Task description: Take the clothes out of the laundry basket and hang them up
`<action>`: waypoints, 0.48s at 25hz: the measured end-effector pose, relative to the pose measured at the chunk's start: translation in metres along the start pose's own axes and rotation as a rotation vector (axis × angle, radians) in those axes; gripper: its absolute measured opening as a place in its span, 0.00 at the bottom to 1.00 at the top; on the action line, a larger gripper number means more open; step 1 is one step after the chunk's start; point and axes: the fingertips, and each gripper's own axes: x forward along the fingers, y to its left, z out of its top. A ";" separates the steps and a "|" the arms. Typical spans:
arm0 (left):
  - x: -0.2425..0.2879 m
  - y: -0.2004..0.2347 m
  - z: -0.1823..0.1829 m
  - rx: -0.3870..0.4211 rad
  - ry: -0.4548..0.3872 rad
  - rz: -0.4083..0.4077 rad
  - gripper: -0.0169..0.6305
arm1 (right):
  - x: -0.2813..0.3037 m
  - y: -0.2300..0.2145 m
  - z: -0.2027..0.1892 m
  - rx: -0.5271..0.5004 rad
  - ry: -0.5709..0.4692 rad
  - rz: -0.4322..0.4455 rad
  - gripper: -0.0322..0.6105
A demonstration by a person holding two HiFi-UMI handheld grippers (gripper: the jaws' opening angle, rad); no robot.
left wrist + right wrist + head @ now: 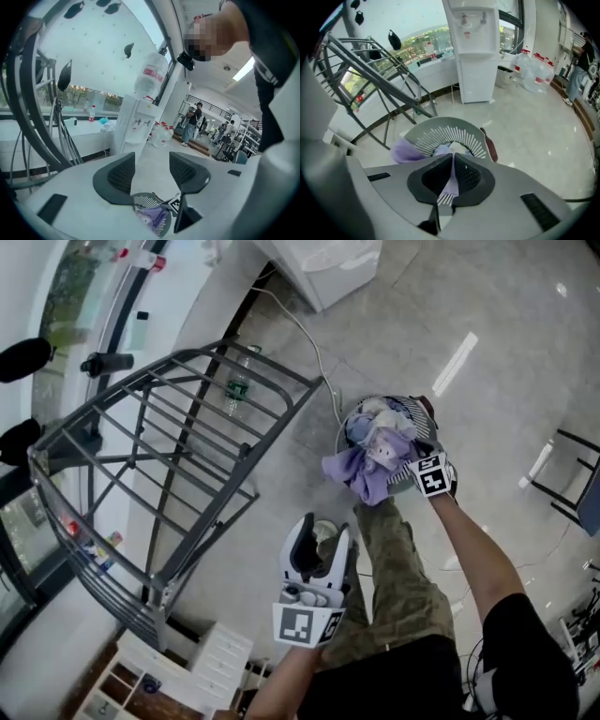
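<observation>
A round grey laundry basket stands on the tiled floor, heaped with clothes. A lilac garment spills over its near rim. My right gripper is at the basket's near right edge. In the right gripper view its jaws are shut on a fold of the lilac garment, with the slatted basket wall just behind. My left gripper hangs open and empty near the person's leg, short of the basket. In the left gripper view the basket shows below the jaws.
A grey metal drying rack fills the left, its bars unloaded. A white water dispenser stands at the back, with a cable running to the basket. A green bottle lies under the rack. A white shelf unit sits near left; a chair at right.
</observation>
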 end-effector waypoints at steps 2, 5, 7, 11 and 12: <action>-0.006 -0.008 0.018 0.020 -0.013 -0.026 0.36 | -0.035 0.015 0.015 -0.043 -0.039 0.024 0.07; -0.028 -0.020 0.043 0.014 -0.028 -0.041 0.36 | -0.094 0.046 0.031 -0.118 -0.091 0.051 0.06; -0.051 -0.026 0.058 0.005 -0.045 -0.043 0.36 | -0.139 0.070 0.044 -0.178 -0.124 0.059 0.06; -0.098 -0.034 0.080 0.009 -0.057 -0.062 0.36 | -0.226 0.110 0.077 -0.266 -0.207 0.060 0.06; -0.109 -0.034 0.085 0.013 -0.062 -0.067 0.36 | -0.247 0.116 0.087 -0.282 -0.231 0.056 0.06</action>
